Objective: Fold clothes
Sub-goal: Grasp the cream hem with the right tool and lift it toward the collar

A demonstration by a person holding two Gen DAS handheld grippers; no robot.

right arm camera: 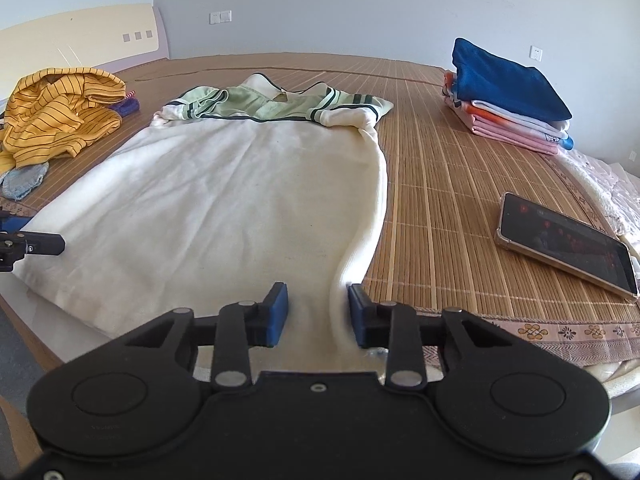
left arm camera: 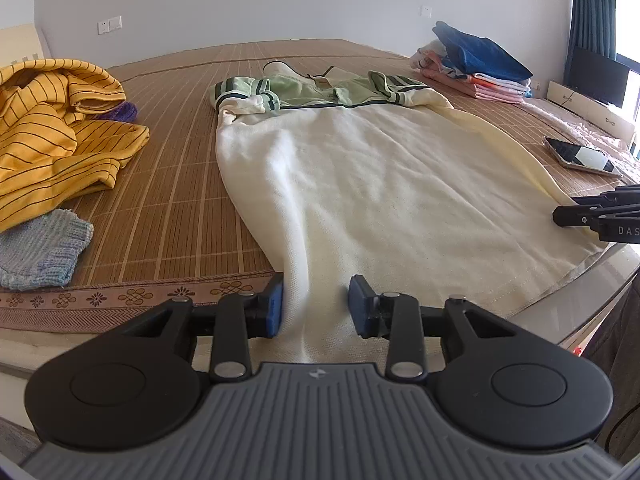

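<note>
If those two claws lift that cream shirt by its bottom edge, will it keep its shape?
Probably not. The cream shirt already lies rumpled on the mat, so it should sag. Its hem bunches between open jaws, suggesting soft, light cloth.

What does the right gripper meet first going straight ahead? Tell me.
The right gripper is open with the cream shirt's hem fold already between its pads; further on lies only more shirt, up to its green collar, though depth is hard to judge.

My left camera sits low at the shirt's (left arm camera: 380,184) left hem corner, facing up the bed (left arm camera: 180,184); my right one mirrors it at the right corner — both share shirt (right arm camera: 224,208), bed (right arm camera: 440,184), far wall.
</note>
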